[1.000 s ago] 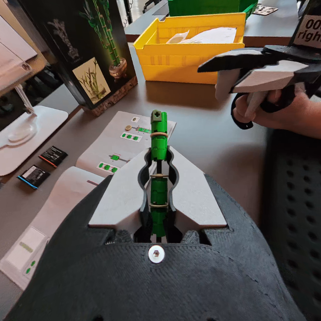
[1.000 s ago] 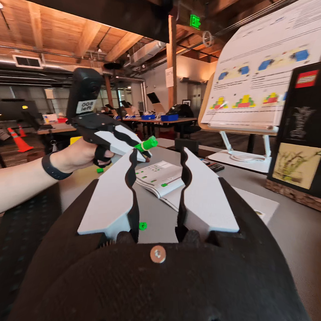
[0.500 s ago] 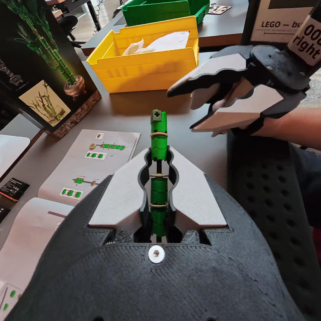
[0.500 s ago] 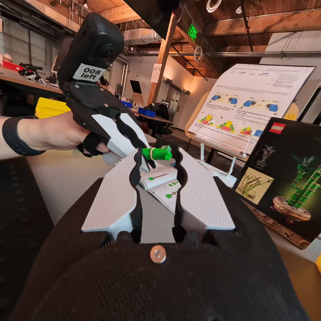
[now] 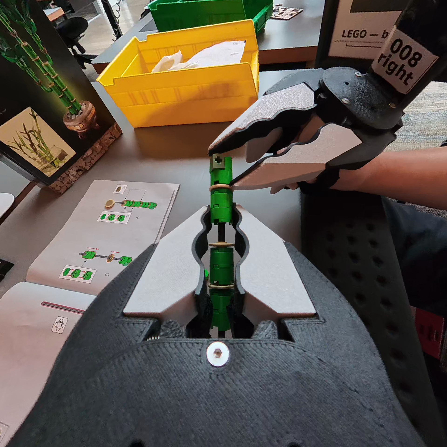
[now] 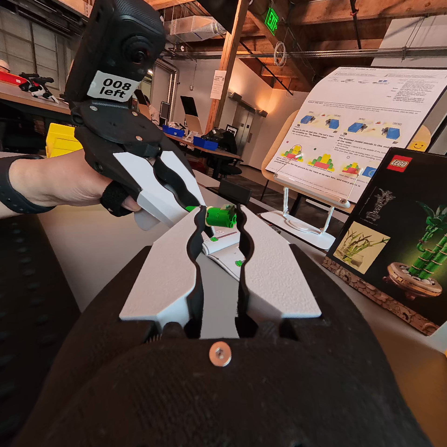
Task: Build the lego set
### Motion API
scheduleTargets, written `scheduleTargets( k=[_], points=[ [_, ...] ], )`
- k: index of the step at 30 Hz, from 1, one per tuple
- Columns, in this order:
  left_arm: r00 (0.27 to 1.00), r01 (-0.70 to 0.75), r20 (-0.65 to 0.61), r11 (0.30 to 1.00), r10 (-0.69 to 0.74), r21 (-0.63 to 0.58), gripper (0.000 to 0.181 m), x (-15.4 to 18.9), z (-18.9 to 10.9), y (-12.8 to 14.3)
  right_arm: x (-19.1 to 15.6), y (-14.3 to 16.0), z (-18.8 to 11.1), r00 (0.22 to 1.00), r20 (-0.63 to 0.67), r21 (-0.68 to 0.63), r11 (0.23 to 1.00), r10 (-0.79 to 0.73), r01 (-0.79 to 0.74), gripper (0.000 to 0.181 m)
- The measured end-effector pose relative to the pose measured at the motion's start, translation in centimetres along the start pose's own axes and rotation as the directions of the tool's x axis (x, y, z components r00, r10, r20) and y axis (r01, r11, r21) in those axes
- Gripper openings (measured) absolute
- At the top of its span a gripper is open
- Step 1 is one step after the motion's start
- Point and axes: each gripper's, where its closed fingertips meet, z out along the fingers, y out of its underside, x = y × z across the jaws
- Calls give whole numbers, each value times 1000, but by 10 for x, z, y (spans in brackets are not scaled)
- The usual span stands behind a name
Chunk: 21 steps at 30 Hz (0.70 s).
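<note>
My left gripper [image 5: 221, 210] is shut on a green bamboo stalk [image 5: 220, 200] made of green segments and tan rings on a black axle. The stalk lies along the fingers, and its olive-capped end sticks out past the tips. My right gripper [image 5: 221, 169] comes in from the right. It is open, with its jaws on either side of the stalk's end segment, one tip at the olive cap and the other at the tan ring. In the right wrist view the stalk's end [image 6: 219, 215] sits between my right gripper's [image 6: 219, 212] tips.
An open instruction booklet [image 5: 104, 229] lies on the grey table to the left. The set's box [image 5: 48, 96] stands behind it. A yellow bin [image 5: 183, 96] and a green bin [image 5: 205, 14] are at the back. A black perforated mat [image 5: 350, 266] lies right. A document stand [image 6: 362, 135] stands beyond. Less than 4 cm separates the two grippers' tips.
My right gripper moved in from the right onto the stalk's end, and its jaws narrowed around it. My left gripper kept its hold and turned a little.
</note>
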Motion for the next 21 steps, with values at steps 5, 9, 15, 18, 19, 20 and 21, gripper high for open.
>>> scheduleTargets(
  k=[5, 9, 15, 18, 19, 20, 21],
  points=[
    [1000, 18, 4, 1000, -18, 3, 14, 0, 0, 1, -2, 1, 0, 1000, -14, -6, 1000, -26, 26, 25],
    [999, 39, 7, 999, -39, -7, 14, -1, 1, 4, -1, 5, 2, 999, -31, -29, 999, -35, 34, 24],
    [997, 81, -12, 997, -81, -13, 14, 1, 1, 7, -2, 8, 3, 1000, -29, -44, 999, -10, 9, 24],
    [989, 127, -75, 992, -128, -15, 14, 9, 1, 7, 2, -1, -6, 998, -63, -11, 1000, -3, 2, 38],
    [989, 124, -80, 992, -126, -28, 14, 11, 1, 9, 12, -6, -16, 990, -138, 3, 1000, 25, -25, 46],
    [991, 106, -78, 993, -109, -46, 14, 12, 2, 12, 18, -12, -30, 979, -196, 13, 998, 62, -60, 47],
    [993, 77, -81, 995, -82, -68, 14, 12, 0, 13, 23, -18, -46, 966, -246, 13, 996, 84, -84, 47]
  ],
)
